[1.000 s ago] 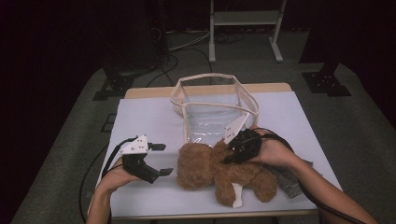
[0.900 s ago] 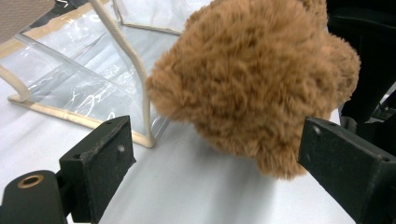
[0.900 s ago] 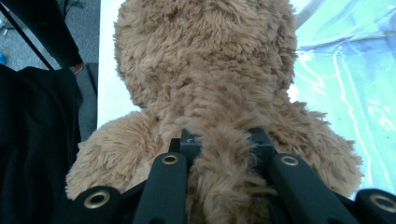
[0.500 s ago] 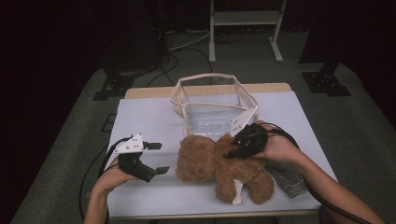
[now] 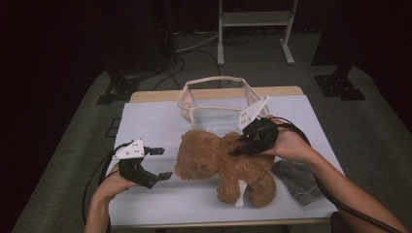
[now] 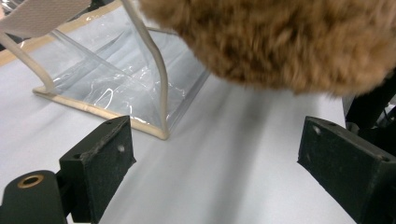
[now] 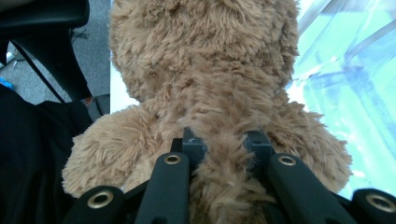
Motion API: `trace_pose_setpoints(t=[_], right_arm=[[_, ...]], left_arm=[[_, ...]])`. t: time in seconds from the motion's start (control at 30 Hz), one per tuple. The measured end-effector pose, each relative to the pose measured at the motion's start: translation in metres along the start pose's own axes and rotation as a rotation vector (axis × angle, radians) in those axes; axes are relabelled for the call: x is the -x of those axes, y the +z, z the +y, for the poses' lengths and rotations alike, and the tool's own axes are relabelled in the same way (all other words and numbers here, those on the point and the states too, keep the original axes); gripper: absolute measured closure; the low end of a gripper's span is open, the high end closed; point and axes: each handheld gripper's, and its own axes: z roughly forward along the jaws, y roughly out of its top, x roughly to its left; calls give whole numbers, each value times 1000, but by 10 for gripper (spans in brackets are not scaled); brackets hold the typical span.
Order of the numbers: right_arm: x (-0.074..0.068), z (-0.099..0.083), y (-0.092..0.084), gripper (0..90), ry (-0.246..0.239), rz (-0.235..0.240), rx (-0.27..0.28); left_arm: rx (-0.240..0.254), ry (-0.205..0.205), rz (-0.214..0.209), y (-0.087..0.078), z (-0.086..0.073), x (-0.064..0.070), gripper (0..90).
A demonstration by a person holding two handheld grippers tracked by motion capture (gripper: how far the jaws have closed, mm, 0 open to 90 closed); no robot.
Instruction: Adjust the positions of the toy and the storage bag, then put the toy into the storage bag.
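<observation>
The right claw [image 5: 238, 149] is clenched on the teddy bear [image 5: 221, 162], just before the clear bag [image 5: 218, 104] (left claw [image 5: 160, 162] released), bagging not yet done.

bystanders on and around the table

a grey cloth [image 5: 297, 180] lies at the near right of the white table [image 5: 155, 121]; a clear bag [image 5: 218, 104] stands at the far middle, a white shelf frame [image 5: 255, 19] beyond.

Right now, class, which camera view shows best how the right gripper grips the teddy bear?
The right gripper view: the right gripper pinches a fold of the teddy bear fur between its jaws. The high view shows the whole bear, but hand and gripper cover the grip. The left gripper view shows blurred fur past open jaws.
</observation>
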Motion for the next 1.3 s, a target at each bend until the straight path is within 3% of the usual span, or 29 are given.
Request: trace_pose_setpoints(t=[0.4, 0.6, 0.8, 1.0, 1.3], right_arm=[[-9, 56, -40, 755, -48, -34, 9], [-9, 77, -50, 755, -65, -43, 8], [-6, 91, -54, 755, -63, -30, 8], [-3, 117, -68, 755, -79, -37, 5], [17, 152, -82, 755, -58, -32, 13]], left_arm=[[23, -1, 3, -4, 1, -3, 95], [32, -4, 4, -6, 1, -6, 93], [28, -9, 7, -7, 0, -7, 93], [28, -7, 4, -8, -1, -6, 93], [32, -14, 3, -9, -3, -9, 92]])
